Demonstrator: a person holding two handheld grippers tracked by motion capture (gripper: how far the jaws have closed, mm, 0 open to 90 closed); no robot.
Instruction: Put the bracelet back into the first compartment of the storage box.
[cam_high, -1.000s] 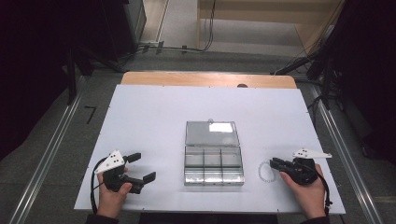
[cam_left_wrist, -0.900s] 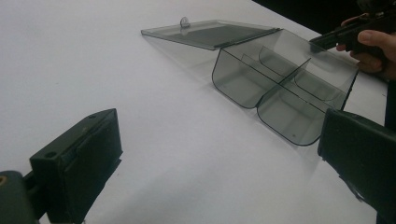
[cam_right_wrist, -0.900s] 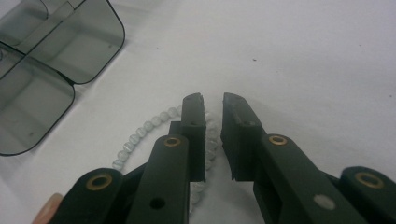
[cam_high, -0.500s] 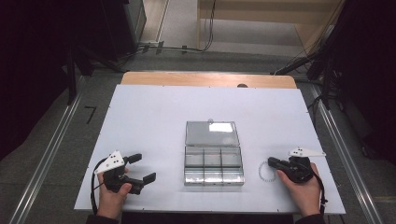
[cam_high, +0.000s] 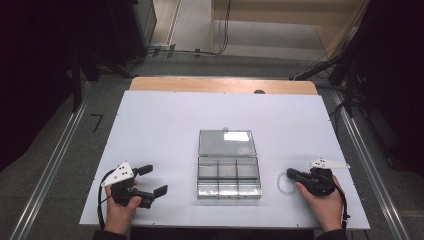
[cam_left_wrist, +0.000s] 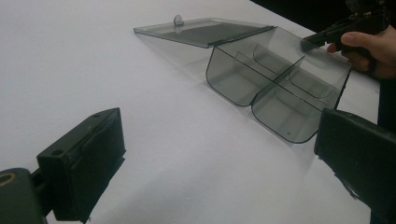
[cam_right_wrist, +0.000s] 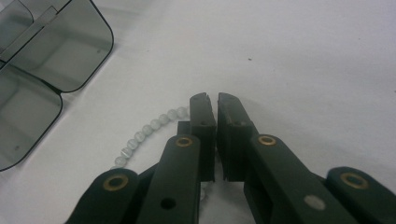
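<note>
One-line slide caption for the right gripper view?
Right gripper nearly shut over a pale bead bracelet, beside the open clear compartment box.

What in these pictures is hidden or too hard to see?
- Bead bracelet: in the right gripper view its near part runs under the right hand-held gripper; whether the nearly closed jaws pinch it is unclear.
- Clear box: in the high view, glare whitens its open lid.
</note>
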